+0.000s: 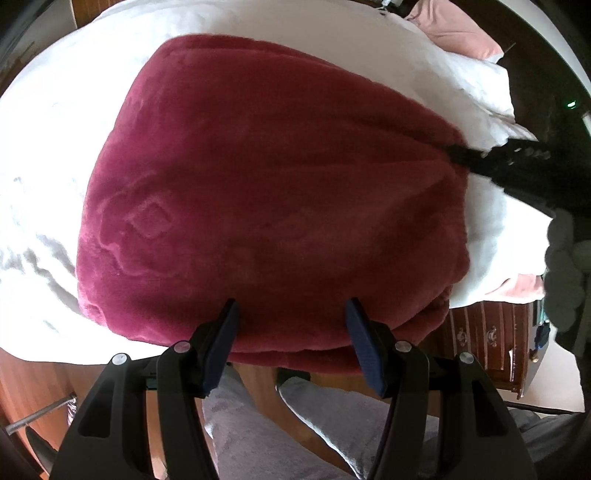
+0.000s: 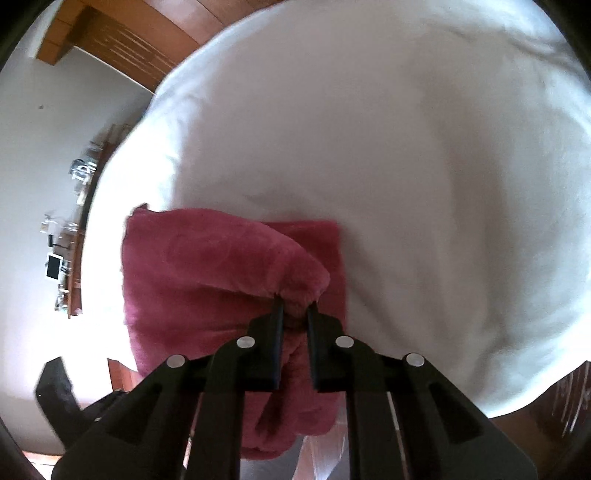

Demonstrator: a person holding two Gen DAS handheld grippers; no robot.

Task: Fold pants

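The pants [image 1: 266, 199] are dark red plush fabric lying folded on a white bed, hanging a little over its near edge. My left gripper [image 1: 291, 310] is open and empty, its fingers standing just above the pants' near edge. In the right wrist view the pants [image 2: 207, 273] lie at the bed's left part. My right gripper [image 2: 295, 306] is shut on a corner of the pants' upper layer and holds it lifted over the lower layer. In the left wrist view the right gripper [image 1: 461, 155] shows as a dark shape at the pants' right edge.
The white bed cover [image 2: 406, 184] spreads around the pants. A pink pillow [image 1: 454, 33] lies at the far right. A wooden nightstand [image 1: 487, 343] stands by the bed. The person's grey-trousered legs [image 1: 258, 435] are below on a wooden floor.
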